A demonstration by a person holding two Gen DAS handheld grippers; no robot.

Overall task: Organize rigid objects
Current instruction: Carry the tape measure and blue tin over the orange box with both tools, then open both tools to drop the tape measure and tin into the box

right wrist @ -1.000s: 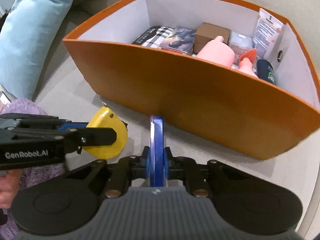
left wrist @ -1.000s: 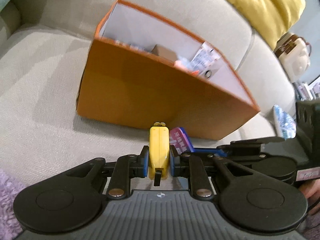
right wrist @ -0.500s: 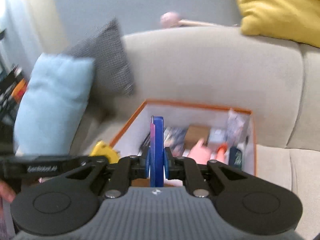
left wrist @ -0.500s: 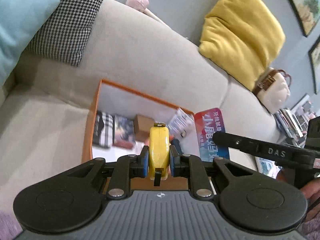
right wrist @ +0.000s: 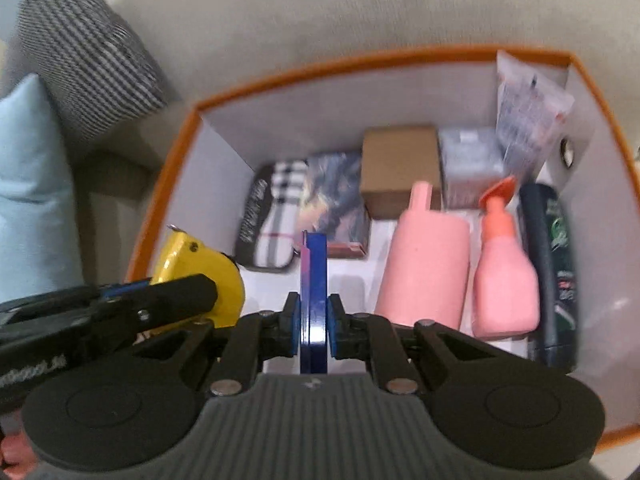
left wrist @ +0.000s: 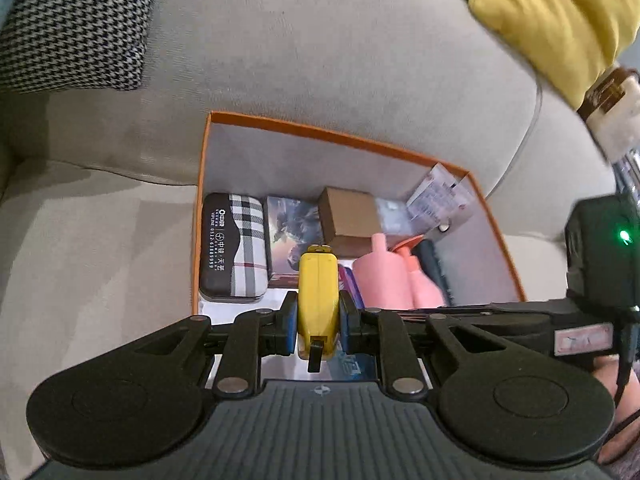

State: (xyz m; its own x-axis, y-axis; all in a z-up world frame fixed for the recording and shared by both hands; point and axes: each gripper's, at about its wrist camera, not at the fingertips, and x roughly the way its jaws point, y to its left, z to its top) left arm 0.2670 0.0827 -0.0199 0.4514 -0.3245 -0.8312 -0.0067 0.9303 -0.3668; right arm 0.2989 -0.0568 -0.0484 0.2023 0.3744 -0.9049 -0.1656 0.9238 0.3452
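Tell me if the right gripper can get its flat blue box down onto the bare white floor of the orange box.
Probably yes. The right gripper, shut on the flat blue box, hangs over bare floor between the plaid case and pink bottle; nothing blocks it.

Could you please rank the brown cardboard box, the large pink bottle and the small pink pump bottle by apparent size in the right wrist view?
1. large pink bottle
2. small pink pump bottle
3. brown cardboard box

The last two look close, and the box lies farther away, so their order is unsure.

plaid case (left wrist: 234,246): "0512-63889999", other txt unreadable
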